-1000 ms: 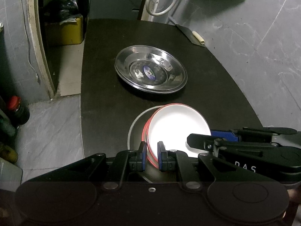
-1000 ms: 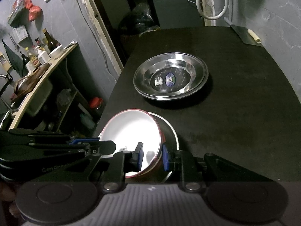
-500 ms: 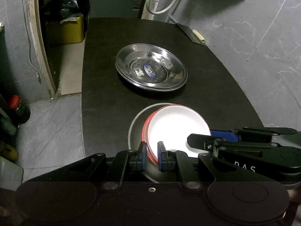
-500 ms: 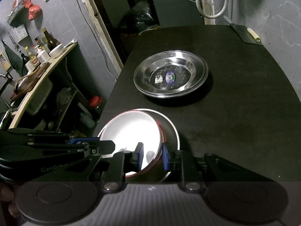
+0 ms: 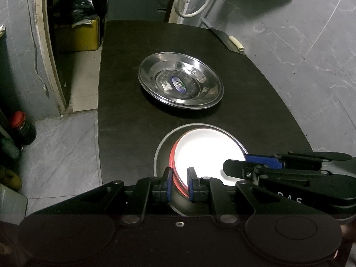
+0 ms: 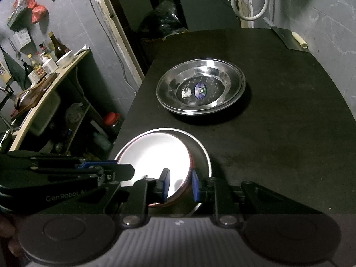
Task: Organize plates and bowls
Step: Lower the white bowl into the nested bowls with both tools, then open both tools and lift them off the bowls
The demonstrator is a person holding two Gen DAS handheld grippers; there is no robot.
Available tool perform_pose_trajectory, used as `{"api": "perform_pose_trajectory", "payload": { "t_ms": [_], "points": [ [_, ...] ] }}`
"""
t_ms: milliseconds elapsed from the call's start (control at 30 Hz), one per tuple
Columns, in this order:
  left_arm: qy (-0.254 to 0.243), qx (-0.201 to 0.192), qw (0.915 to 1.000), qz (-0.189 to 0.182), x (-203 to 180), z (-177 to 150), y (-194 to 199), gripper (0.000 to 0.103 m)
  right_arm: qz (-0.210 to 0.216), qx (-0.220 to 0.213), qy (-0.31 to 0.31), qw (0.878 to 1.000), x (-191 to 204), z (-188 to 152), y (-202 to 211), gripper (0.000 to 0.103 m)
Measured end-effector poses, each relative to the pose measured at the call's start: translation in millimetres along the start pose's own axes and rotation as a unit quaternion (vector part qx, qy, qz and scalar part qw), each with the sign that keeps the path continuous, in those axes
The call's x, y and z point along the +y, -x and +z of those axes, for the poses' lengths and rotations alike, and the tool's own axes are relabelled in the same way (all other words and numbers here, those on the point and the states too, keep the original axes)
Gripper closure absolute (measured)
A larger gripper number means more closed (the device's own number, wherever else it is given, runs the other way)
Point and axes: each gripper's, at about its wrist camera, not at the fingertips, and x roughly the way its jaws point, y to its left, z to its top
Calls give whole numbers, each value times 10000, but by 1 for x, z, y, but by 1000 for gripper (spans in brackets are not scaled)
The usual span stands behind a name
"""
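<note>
Gripping opposite rims of white red-edged bowl point(image 5: 204, 151), apparently: left hand-held gripper point(image 5: 179, 183), right hand-held gripper point(image 6: 179, 184); steel plates point(image 5: 180, 81) behind on bench point(image 5: 124, 111).

White lettering "GenRobot.AI" runs along the black body of the left tongs point(image 6: 105, 166) where they cross the lower left of the right wrist view; the last letters sit close to a joint and are only just legible. In the left wrist view, the black body of the right tongs point(image 5: 262, 159) carries pale letters of which only "D A S" shows, the rest being cut off by the housing in front. The round blue-and-white sticker point(image 6: 200, 91) at the bottom of the shiny steel plate point(image 6: 231, 75) has print on it, too small to read in either view.
</note>
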Motion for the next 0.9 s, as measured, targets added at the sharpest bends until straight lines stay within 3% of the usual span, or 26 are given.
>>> {"api": "perform_pose_trajectory", "payload": {
  "t_ms": [900],
  "points": [
    [70,-74,9999,1,-2,0,4,85,-2,-76,-33,10000,-2,-2,9,77]
  ]
}}
